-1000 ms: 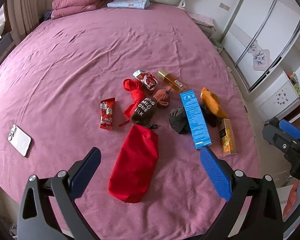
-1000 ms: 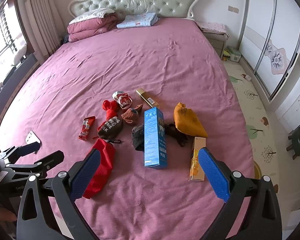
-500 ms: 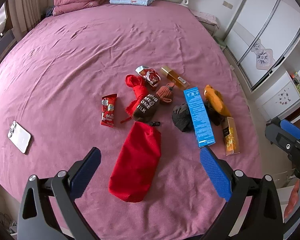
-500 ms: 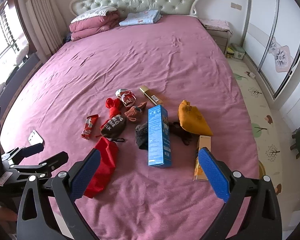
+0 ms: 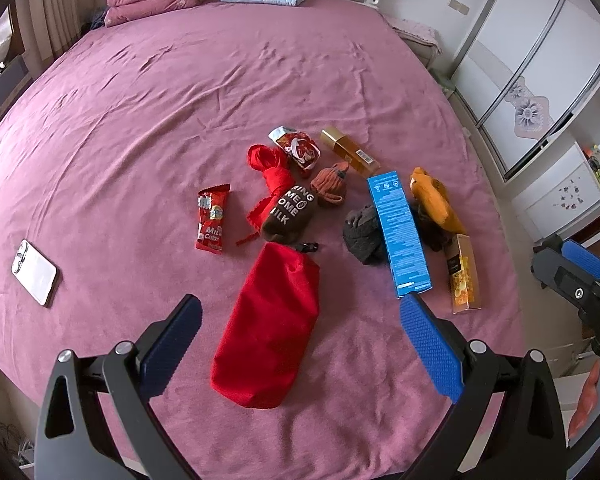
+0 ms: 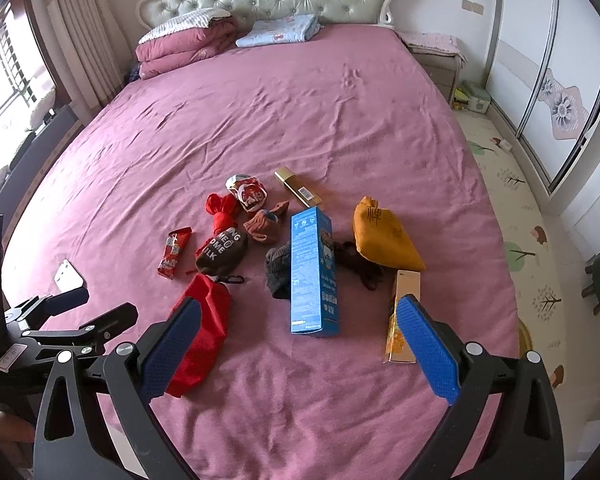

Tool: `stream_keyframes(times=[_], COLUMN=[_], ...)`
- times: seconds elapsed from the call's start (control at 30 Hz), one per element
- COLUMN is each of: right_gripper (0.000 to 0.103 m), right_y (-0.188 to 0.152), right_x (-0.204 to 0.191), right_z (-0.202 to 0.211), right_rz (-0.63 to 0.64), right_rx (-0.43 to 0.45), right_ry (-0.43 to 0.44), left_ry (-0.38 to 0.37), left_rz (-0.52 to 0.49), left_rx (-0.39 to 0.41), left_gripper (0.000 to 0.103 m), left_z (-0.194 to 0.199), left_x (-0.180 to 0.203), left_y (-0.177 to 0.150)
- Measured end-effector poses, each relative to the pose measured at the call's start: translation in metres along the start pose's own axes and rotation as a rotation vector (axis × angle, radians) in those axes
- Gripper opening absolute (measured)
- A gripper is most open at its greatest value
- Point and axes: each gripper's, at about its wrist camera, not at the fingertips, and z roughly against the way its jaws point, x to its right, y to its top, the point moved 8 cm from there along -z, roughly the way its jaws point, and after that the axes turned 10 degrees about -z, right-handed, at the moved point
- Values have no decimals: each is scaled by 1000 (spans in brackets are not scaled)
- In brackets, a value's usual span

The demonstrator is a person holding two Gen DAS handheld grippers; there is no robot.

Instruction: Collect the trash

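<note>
Litter lies in a cluster near the foot of a purple bed (image 5: 180,92): a red candy wrapper (image 5: 211,218), a crumpled red-white wrapper (image 5: 298,151), a gold box (image 5: 350,153), a long blue box (image 5: 399,233) and a yellow box (image 5: 465,276). A red drawstring bag (image 5: 270,324) lies closest to me. My left gripper (image 5: 300,344) hovers open above that bag, empty. My right gripper (image 6: 296,350) is open and empty just short of the blue box (image 6: 314,274), with the yellow box (image 6: 404,316) by its right finger.
Socks, a brown sock printed with white letters (image 5: 290,214), a red cloth (image 5: 270,168) and an orange pouch (image 5: 434,198) mix with the litter. A white phone (image 5: 34,272) lies at the left. Folded quilts (image 6: 188,46) sit by the headboard. Wardrobe doors (image 6: 556,92) stand on the right.
Both grippers have moved forward over the bed, so the cluster sits a little lower and closer in each view. Nothing on the bed has shifted, and both stay open.
</note>
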Motion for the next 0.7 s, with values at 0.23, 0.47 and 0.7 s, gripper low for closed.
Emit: stream_keyframes(times=[0.23,0.47,0.7], right_gripper=[94,94,94], right_y=[2,2,-3], right_x=[4,11,18], right_z=[-6,-18,-40], right_rz=[4,-3,-10], right_rx=[-19,-51,-94], right_ry=[8,13,20], left_ry=[5,16,38], left_rz=[6,14,8], left_rx=[-16,-41,-85], left_gripper=[99,99,99], left_z=[-8,-19,-44], left_x=[0,-1,-5], left_y=[-1,-5,-14])
